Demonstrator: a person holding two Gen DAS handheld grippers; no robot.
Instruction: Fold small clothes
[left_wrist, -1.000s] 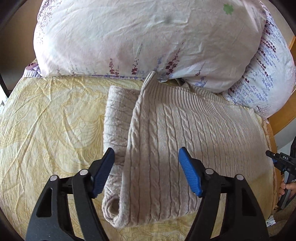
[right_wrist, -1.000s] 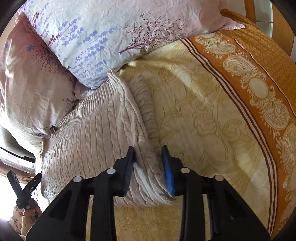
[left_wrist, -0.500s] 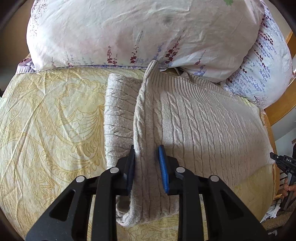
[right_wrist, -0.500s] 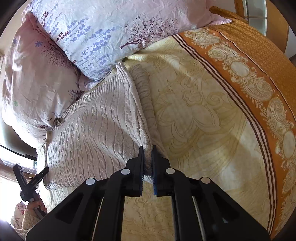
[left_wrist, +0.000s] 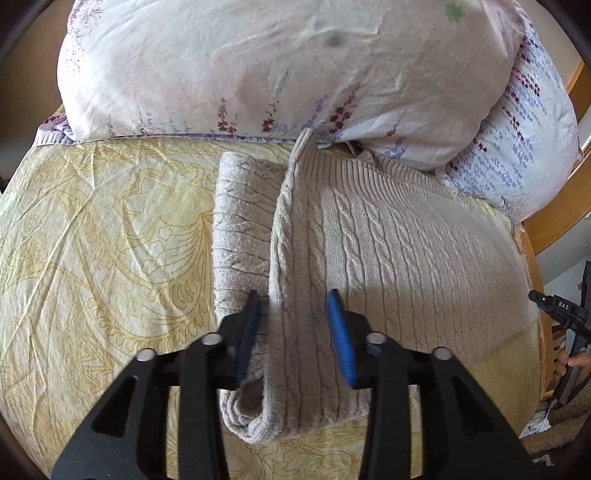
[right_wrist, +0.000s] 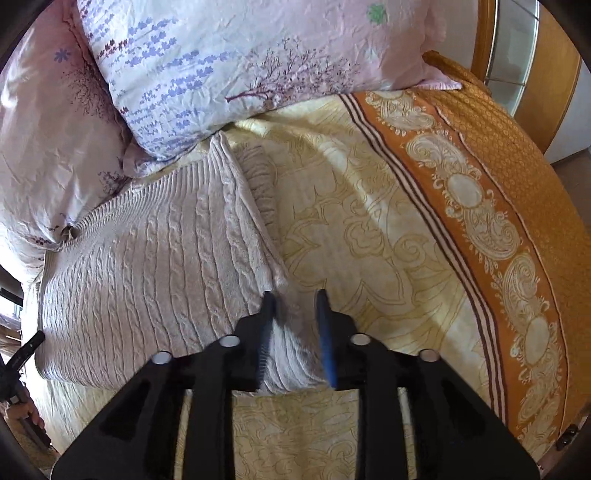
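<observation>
Meanwhile I had both grippers spreading apart over the beige cable-knit sweater (left_wrist: 388, 251), which lay on the yellow bedspread (left_wrist: 103, 229) just below the floral pillows (left_wrist: 280, 66). My left gripper (left_wrist: 295, 332) and right gripper (right_wrist: 293, 325) each straddled its folded edge, pads off the knit.

Sweater (left_wrist: 388, 251) lying flat on the bedspread (left_wrist: 103, 236), its far end tucked right up against the pillows (left_wrist: 280, 62) stacked behind it. In the left wrist view one sleeve (left_wrist: 240, 221) lies along the sweater's left edge, the folded edge lapping over it. Left gripper (left_wrist: 293, 332) straddles that fold near the front end, jaws opening; right gripper (right_wrist: 293, 325) sits over the same edge, jaws opening too, knit between them.
</observation>
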